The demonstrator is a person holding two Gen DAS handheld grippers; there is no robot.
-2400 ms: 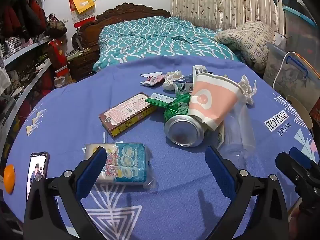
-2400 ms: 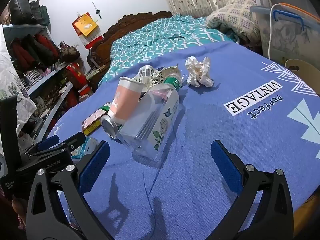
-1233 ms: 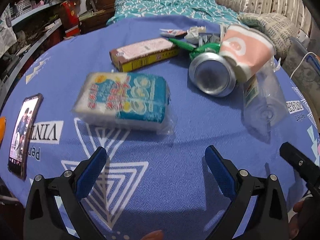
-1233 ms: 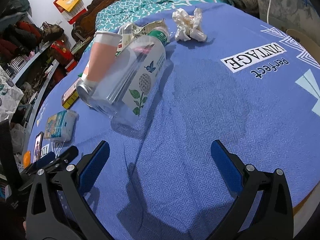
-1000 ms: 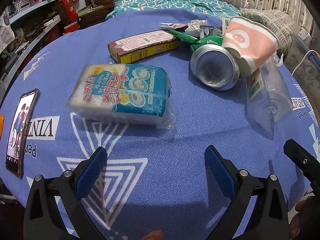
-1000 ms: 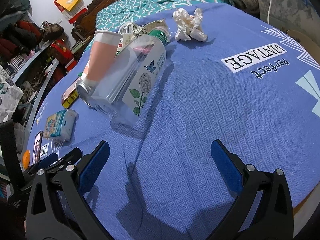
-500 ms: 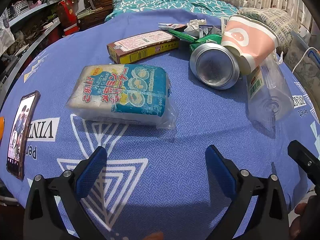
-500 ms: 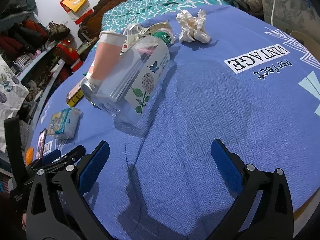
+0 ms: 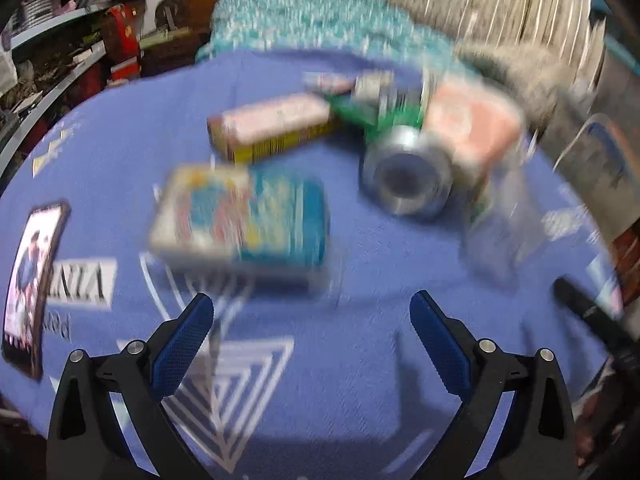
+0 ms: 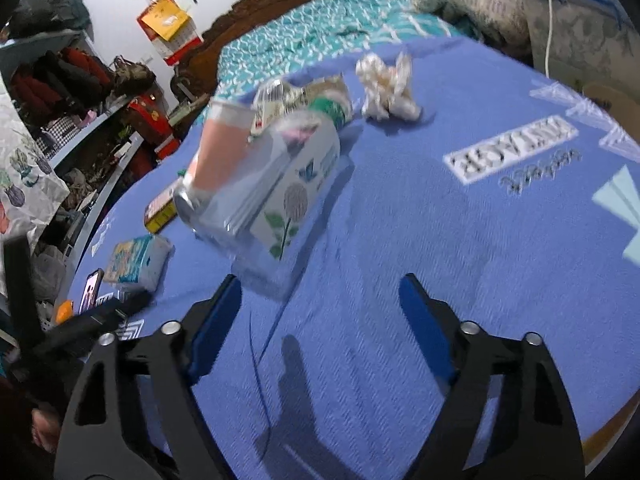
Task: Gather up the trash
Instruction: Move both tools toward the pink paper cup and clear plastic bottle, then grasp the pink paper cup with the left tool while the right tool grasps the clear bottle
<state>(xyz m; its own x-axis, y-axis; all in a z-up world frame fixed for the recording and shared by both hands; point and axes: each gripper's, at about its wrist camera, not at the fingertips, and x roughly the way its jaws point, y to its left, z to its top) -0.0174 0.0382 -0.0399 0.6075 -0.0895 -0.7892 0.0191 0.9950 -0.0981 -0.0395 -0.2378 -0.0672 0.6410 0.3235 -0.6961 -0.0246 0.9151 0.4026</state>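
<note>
Both wrist views are smeared with motion blur, so fine print is unreadable. The left gripper (image 9: 310,320) hangs above the near edge of the blue tablecloth (image 9: 340,380), jaws spread wide, nothing between the 2 blue pads. Just beyond its fingertips lies the tissue pack (image 9: 240,220), flat on the cloth, toward the left side. Farther in sits the flat box (image 9: 276,128), with yellow along its side. To the right of that box is the trash heap near the far edge: a can (image 9: 408,184) on its side with its round end facing the camera, a pink paper cup (image 9: 472,128) leaning over it, green wrappers (image 9: 360,114) behind.

The right gripper (image 10: 320,300) has just been narrowing its jaws, yet they stand apart with only bare cloth between them, grasping nothing. Right ahead of its left pad lies the clear plastic bottle (image 10: 280,196) with the flower label, tipped against the cup and can. A crumpled paper wad (image 10: 386,88) rests beyond it, apart from the heap. A phone (image 9: 28,280) lies at the left edge, screen lit.
</note>
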